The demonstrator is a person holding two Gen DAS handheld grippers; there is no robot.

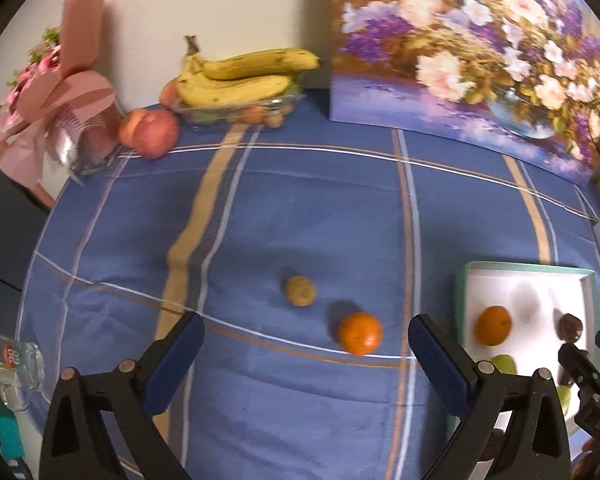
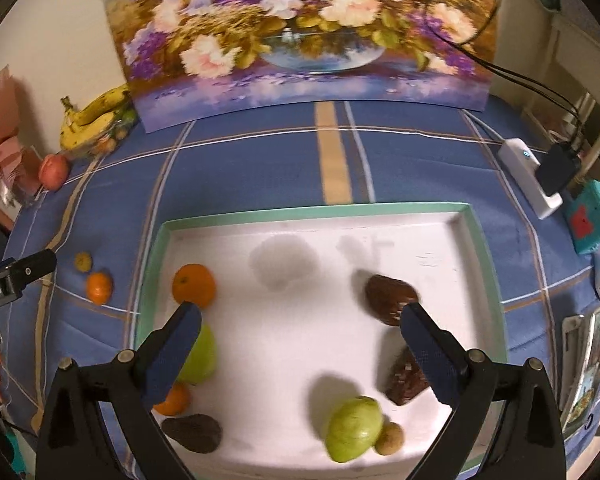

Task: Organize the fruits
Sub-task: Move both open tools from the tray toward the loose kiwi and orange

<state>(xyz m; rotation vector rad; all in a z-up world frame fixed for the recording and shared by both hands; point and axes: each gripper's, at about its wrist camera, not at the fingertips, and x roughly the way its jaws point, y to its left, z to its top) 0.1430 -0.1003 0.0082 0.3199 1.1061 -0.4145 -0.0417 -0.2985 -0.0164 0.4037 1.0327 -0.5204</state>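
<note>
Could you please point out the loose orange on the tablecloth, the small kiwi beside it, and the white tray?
Loose orange (image 1: 359, 333): left wrist view, middle of its peel.
Small kiwi (image 1: 299, 290): left wrist view, centre of its skin.
White tray (image 2: 316, 211): right wrist view, far green rim.

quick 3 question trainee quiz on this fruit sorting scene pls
1. True or false: the right hand-held gripper grips a fruit.
2. Which two fruits lie on the blue tablecloth near the left hand-held gripper? A) orange and kiwi B) two pears C) banana and apple
3. Fill in: the white tray has a ____ rim.

Key: 1 false, it is open and empty; 2 A; 3 green.
</note>
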